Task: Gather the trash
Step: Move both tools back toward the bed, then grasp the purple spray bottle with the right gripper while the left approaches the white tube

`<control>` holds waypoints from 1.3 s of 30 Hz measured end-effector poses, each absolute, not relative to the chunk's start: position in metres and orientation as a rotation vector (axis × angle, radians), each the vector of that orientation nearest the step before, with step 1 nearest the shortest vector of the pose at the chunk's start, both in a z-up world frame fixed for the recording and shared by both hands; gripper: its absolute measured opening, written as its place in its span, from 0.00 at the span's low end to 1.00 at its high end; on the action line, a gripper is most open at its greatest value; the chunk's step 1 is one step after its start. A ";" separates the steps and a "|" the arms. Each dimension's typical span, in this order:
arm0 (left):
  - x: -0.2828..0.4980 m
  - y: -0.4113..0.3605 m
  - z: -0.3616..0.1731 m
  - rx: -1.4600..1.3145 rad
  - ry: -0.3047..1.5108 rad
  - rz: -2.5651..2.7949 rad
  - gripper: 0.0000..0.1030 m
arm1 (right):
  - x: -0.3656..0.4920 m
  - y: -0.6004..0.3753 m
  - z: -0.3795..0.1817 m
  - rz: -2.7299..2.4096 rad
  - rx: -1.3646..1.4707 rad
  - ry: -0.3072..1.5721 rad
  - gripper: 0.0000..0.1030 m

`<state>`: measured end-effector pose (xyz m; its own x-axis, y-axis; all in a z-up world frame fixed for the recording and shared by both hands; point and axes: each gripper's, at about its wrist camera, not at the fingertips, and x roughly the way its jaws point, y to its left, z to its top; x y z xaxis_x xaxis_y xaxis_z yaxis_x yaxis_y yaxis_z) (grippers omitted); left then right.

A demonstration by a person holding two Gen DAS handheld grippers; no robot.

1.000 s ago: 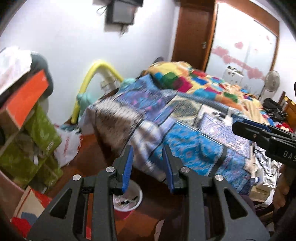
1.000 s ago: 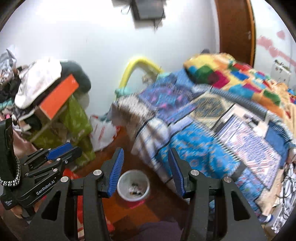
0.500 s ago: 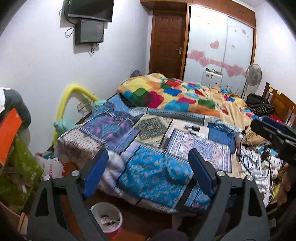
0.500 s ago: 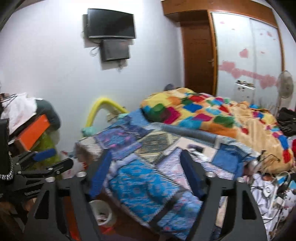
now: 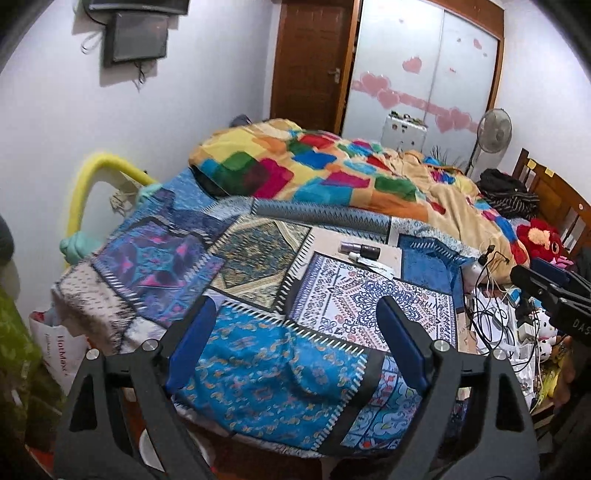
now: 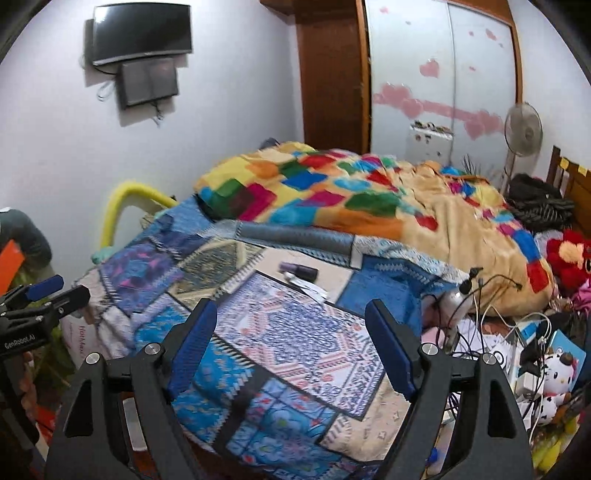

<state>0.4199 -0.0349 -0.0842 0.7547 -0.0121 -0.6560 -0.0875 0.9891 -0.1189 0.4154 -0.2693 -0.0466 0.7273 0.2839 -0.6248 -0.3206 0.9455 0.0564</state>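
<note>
- My left gripper [image 5: 295, 343] is up over the near end of the bed, its blue pads spread wide with nothing between them.
- My right gripper [image 6: 291, 343] hangs over the same patchwork bedspread [image 6: 288, 332], jaws wide apart too, empty.
- Trash I can pick out: a dark purple tube [image 5: 360, 250] lying on a bare pale patch in the middle of the bed, and a white crumpled wrapper [image 5: 375, 264] just beside it on the near side.
- The right wrist view shows the same pair, tube [image 6: 299, 270] and wrapper [image 6: 306, 288], between and beyond my fingers, well apart from both pads.
- A multicoloured blanket [image 5: 332, 173] is heaped across the far half of the bed.
- Far right, a tangle of cables [image 6: 480, 306] and soft toys [image 6: 554, 369] crowd the bedside.
- At the left edge a white plastic bag [image 5: 55, 343] sits on the floor against the wall.
- A wall screen [image 6: 142, 33] hangs far left, and a standing fan [image 6: 522, 133] is by the wardrobe.
- Whether the tube is empty, I can't tell.
</note>
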 end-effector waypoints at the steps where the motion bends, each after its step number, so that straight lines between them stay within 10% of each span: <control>1: 0.430 -0.037 -0.090 -0.146 0.726 0.034 0.86 | 0.425 -0.271 -0.053 0.330 -0.055 0.694 0.78; 21: 0.588 -0.042 -0.199 -0.135 0.855 0.003 0.86 | 0.607 -0.224 -0.170 0.415 -0.081 0.926 0.77; 39: 0.622 -0.070 -0.242 -0.089 0.923 -0.092 0.86 | 0.680 -0.176 -0.231 0.480 -0.278 1.054 0.29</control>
<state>0.6218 -0.0699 -0.2416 0.6002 -0.1176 -0.7911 0.0409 0.9924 -0.1164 0.6802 -0.1764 -0.2313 0.4045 0.2444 -0.8813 -0.5044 0.8634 0.0079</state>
